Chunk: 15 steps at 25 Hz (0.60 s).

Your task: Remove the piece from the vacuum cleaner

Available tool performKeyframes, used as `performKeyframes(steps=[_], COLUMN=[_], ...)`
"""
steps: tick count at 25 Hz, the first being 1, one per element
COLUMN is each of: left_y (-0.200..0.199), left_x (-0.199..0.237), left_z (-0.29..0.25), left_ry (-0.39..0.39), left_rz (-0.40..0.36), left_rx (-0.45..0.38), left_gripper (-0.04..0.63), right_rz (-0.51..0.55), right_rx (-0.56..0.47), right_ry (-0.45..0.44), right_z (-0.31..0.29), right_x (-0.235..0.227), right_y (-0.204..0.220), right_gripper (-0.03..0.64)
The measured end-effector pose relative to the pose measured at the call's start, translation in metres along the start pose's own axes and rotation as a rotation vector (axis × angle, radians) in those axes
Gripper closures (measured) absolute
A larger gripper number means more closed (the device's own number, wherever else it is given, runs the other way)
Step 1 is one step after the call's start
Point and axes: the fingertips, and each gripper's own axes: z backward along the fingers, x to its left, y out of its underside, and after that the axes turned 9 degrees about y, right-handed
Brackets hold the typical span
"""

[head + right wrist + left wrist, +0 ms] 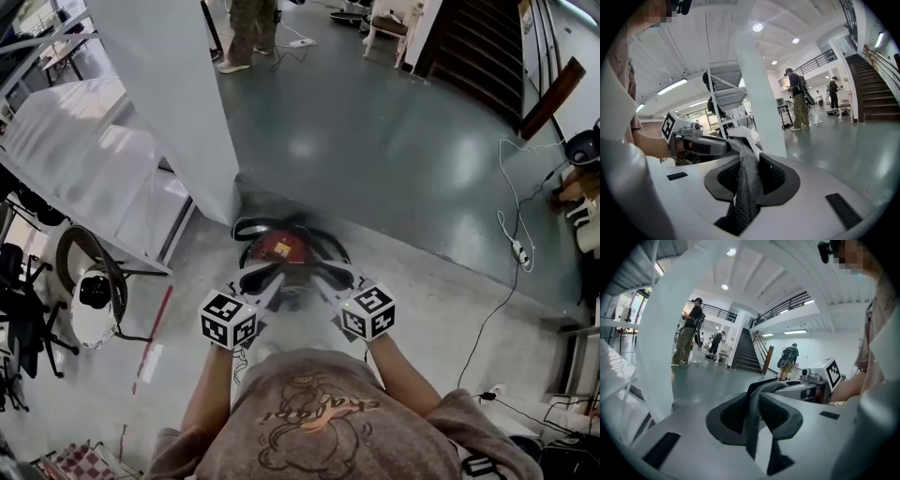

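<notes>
Closest in the head view is the person's grey-brown shirt, with an orange drawing and curly lettering too small and turned to read. Two bare forearms run forward from it to two grippers, each with one cube of black-and-white square markers. The left gripper and the right gripper point inward toward each other. Each has its jaws clenched on one end of the single piece, a dark, limp band stretched between them. In the left gripper view, the left gripper has light grey smooth shells and dark ribbed pads, which pinch a soft grey fold of the piece. In the right gripper view, the right gripper nips the piece, and the material shows a fine dotted, mesh-like weave. In the head view the piece lies right over one round, dark vacuum cleaner with a red-and-yellow label, too blurred to read. Whether the two touch cannot be told. Past it stand a broad white pillar, the glossy grey-green floor, and a dark staircase.
</notes>
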Motion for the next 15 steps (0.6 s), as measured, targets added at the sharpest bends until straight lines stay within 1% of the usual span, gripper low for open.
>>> performKeyframes(steps=[15], left_y=[0.001], left_x=[0.0004], left_z=[0.0074], left_ry=[-0.03], left_rz=[0.039], left_rx=[-0.031], left_gripper=[0.516], right_rz=[-0.013], right_rx=[0.003], right_ry=[-0.001], right_z=[-0.0016], right_x=[0.0061], right_y=[-0.0018], right_gripper=[0.551])
